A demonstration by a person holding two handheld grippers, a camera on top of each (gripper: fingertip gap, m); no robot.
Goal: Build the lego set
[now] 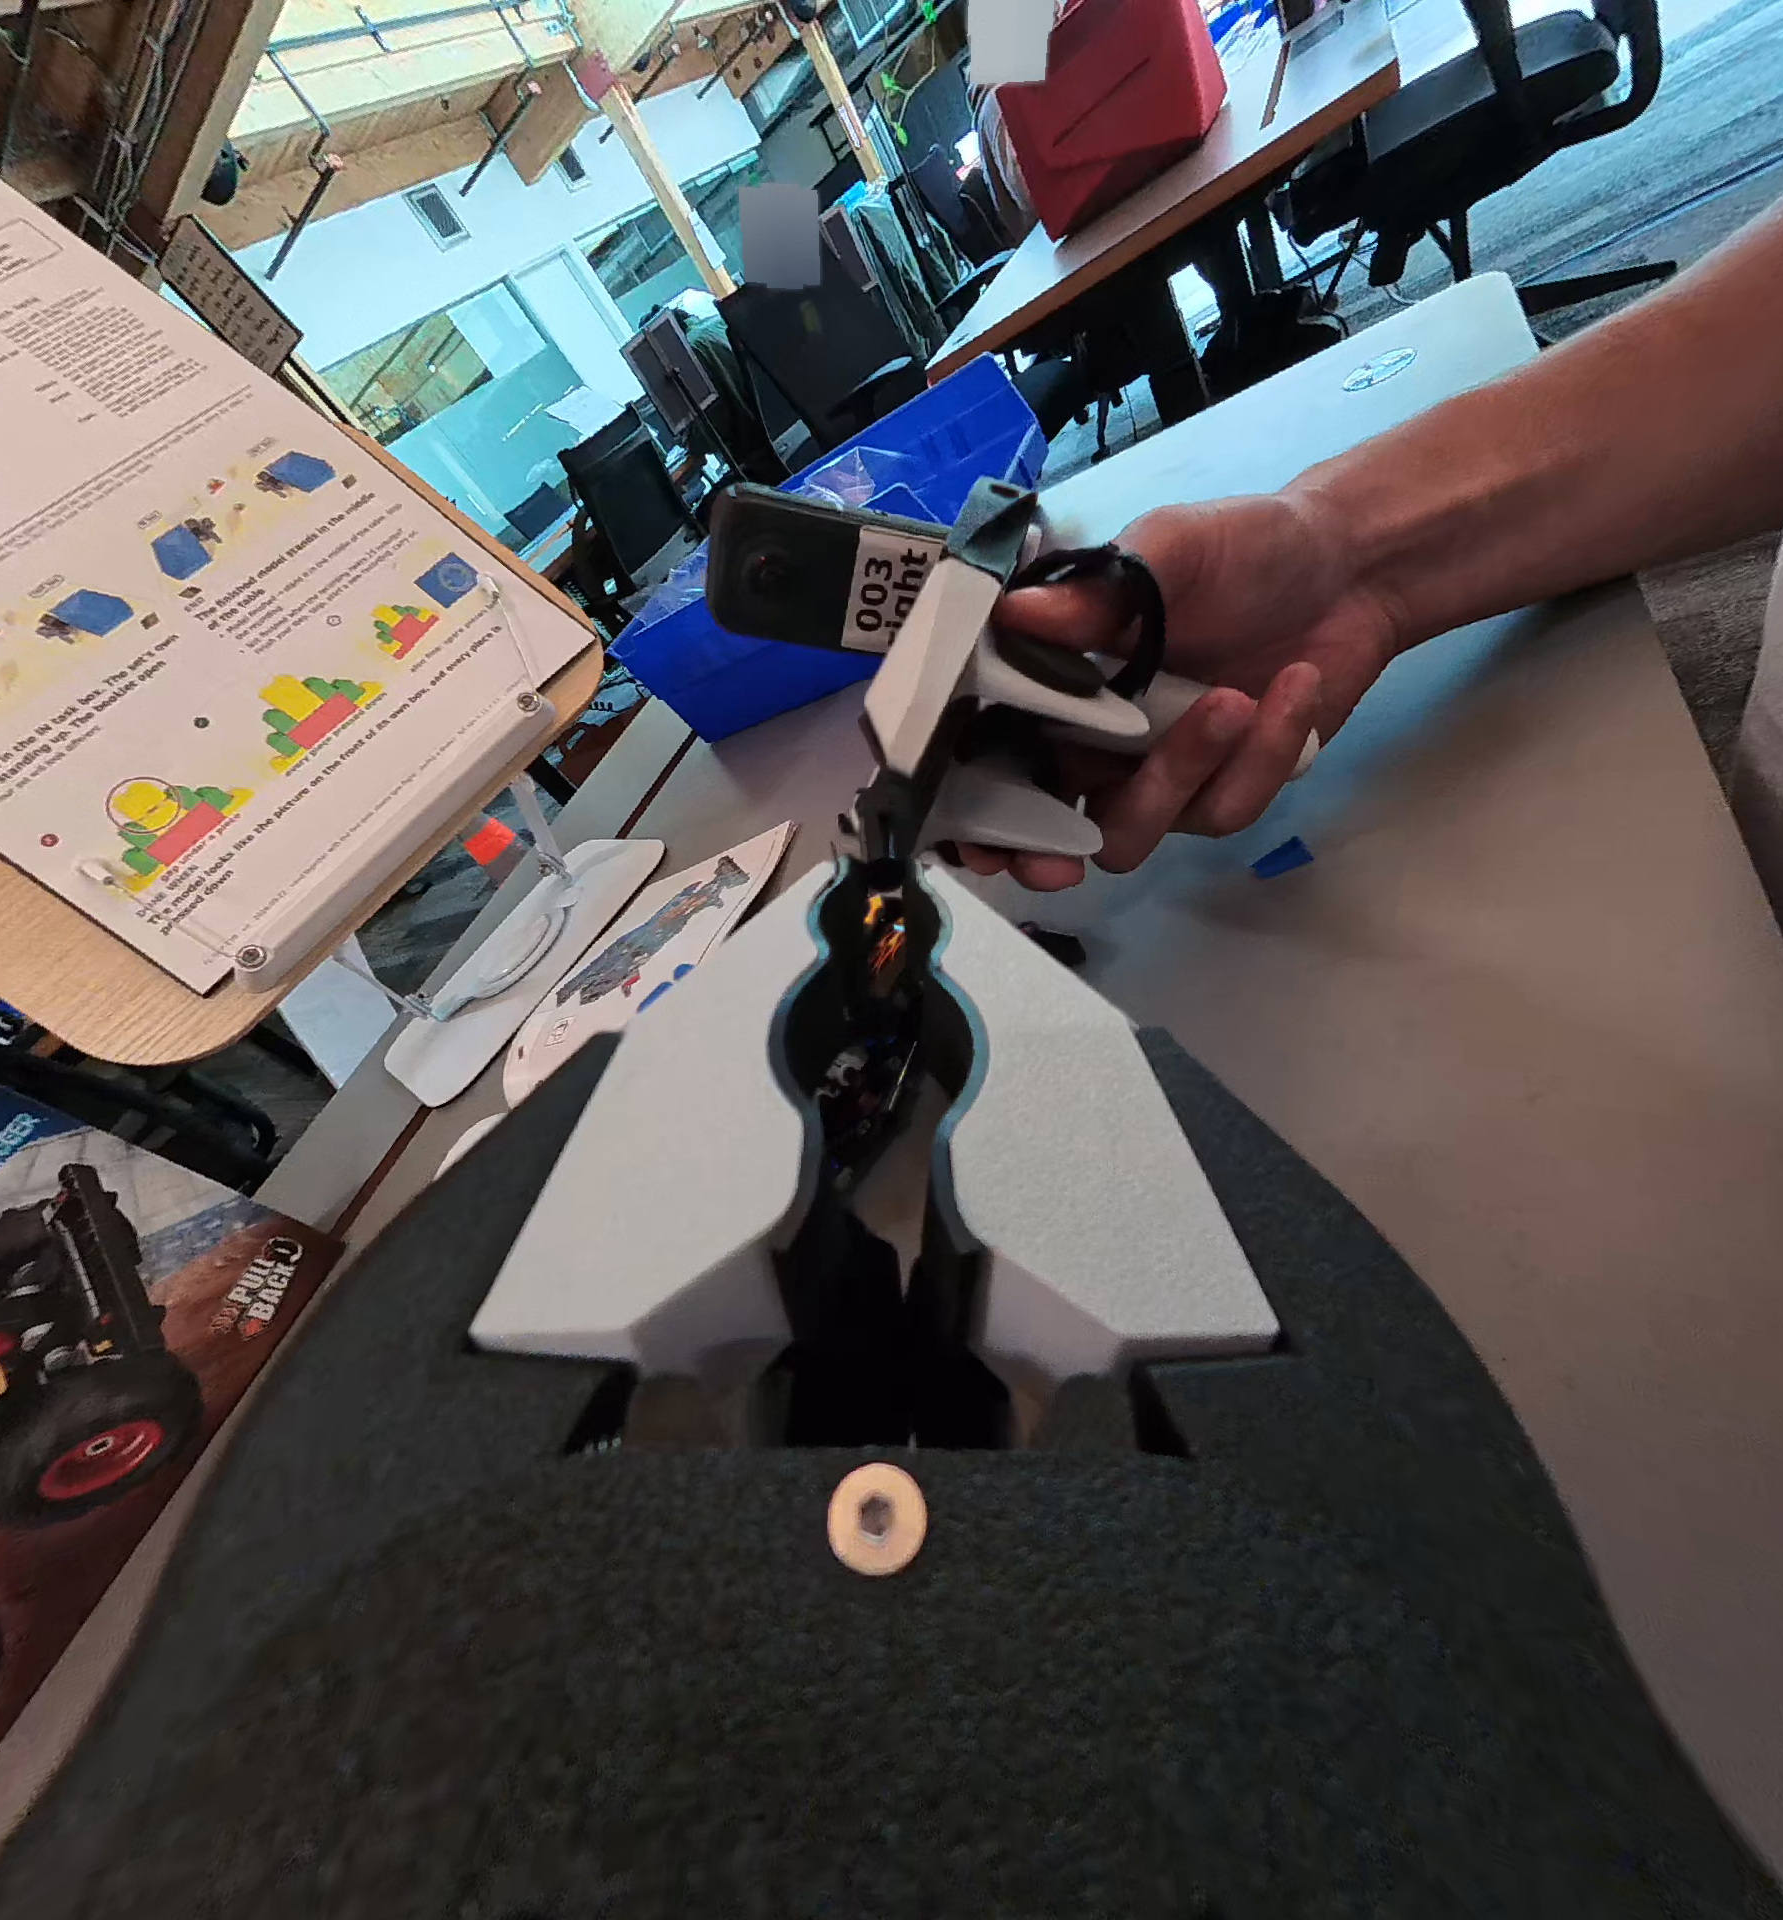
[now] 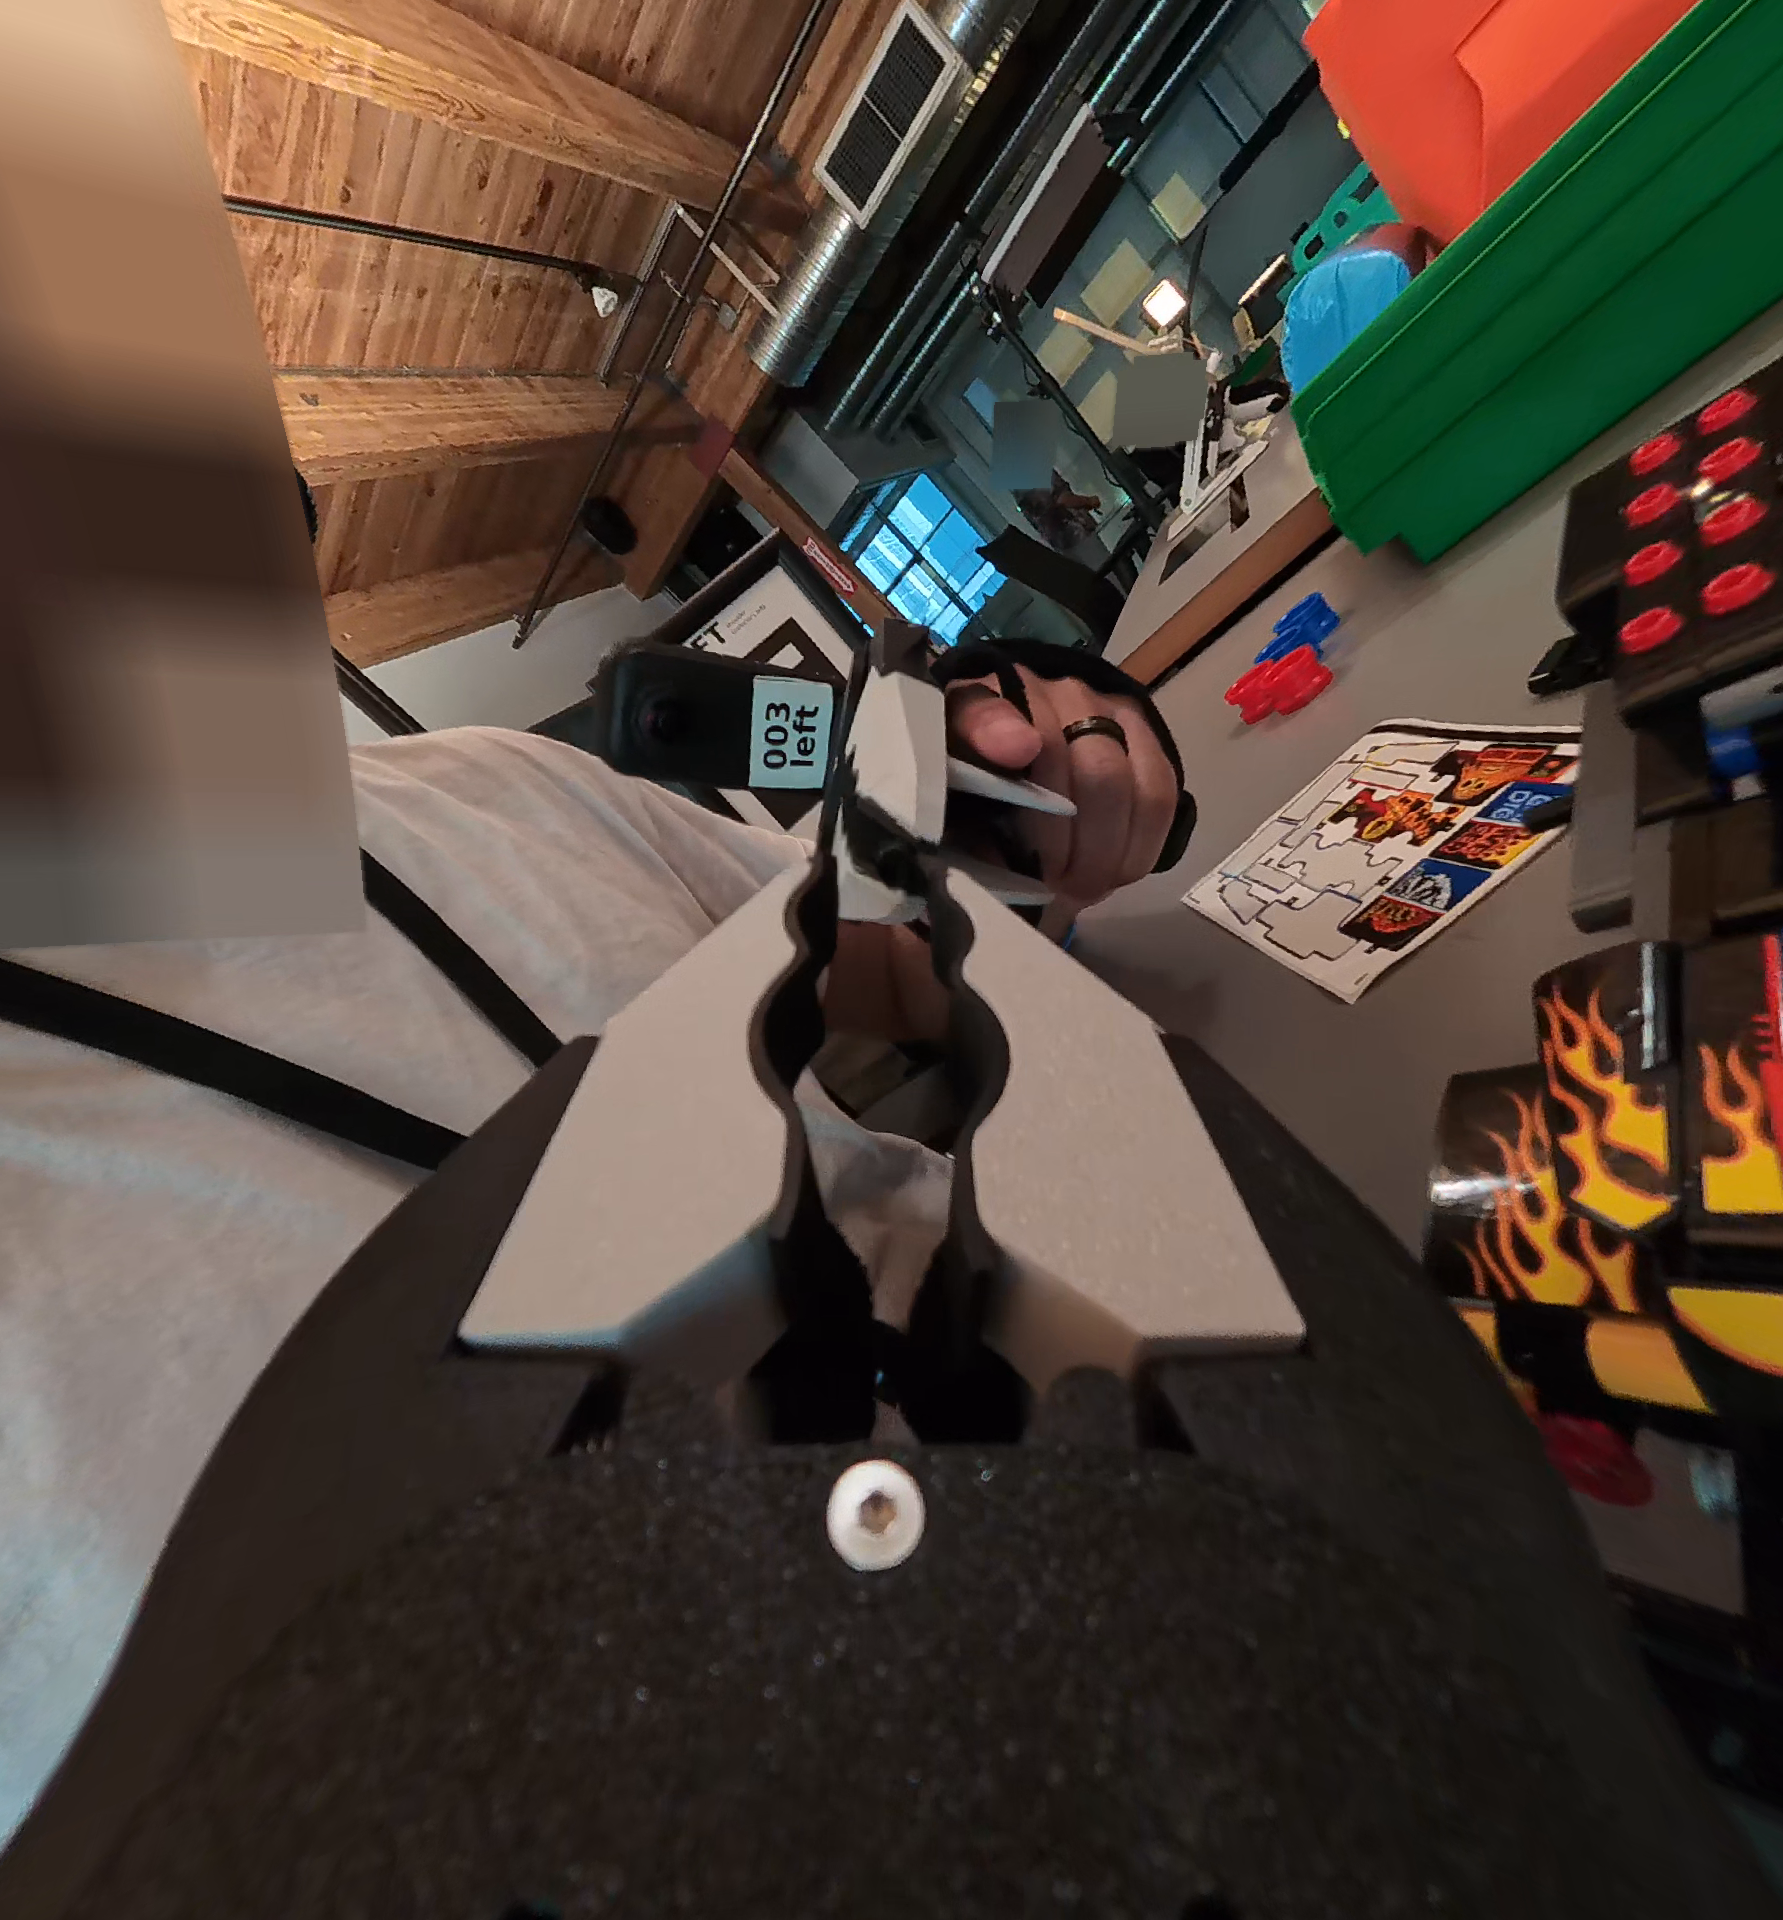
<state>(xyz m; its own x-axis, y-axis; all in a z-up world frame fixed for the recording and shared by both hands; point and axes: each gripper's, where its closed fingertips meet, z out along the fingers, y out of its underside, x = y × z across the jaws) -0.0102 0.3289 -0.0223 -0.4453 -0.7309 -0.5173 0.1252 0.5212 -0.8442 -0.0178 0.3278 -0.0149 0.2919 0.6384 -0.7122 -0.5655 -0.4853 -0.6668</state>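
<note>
Two grippers meet tip to tip above the table (image 1: 1438, 1091). The left gripper (image 1: 879, 883) has its fingers drawn close with only a narrow slit between; the right gripper (image 2: 874, 899) looks the same; whether either is clamped on anything (a sticker, a small part) cannot be told, since the tips overlap in both views.

The lego truck model (image 2: 1614, 1143), black w/ flame panels and red studs on top, stands on the table just beside the right gripper; in the left wrist view only a sliver of it is glimpsed through the finger slit. A partly used sticker sheet (image 2: 1386, 842) lies near it; red and blue wheel hubs (image 2: 1276, 665) lie farther off.

Judged as a fine handover or alignment step: the tips are best kept steady and level; pressure should be added slowly; the model should be braced before anything is pressed on, else it may be tipped or shoved.

The surface is a plain grey tabletop, smooth, probably slippery for small parts. Also seen on or by it: a small blue brick (image 1: 1282, 857); the build booklet (image 1: 658, 935); the set box (image 1: 87, 1403); a printed sheet on a stand (image 1: 191, 623); a blue bin (image 1: 866, 540); a green bin (image 2: 1593, 343). The room is an open workshop w/ timber beams, ducts, desks and office chairs.
</note>
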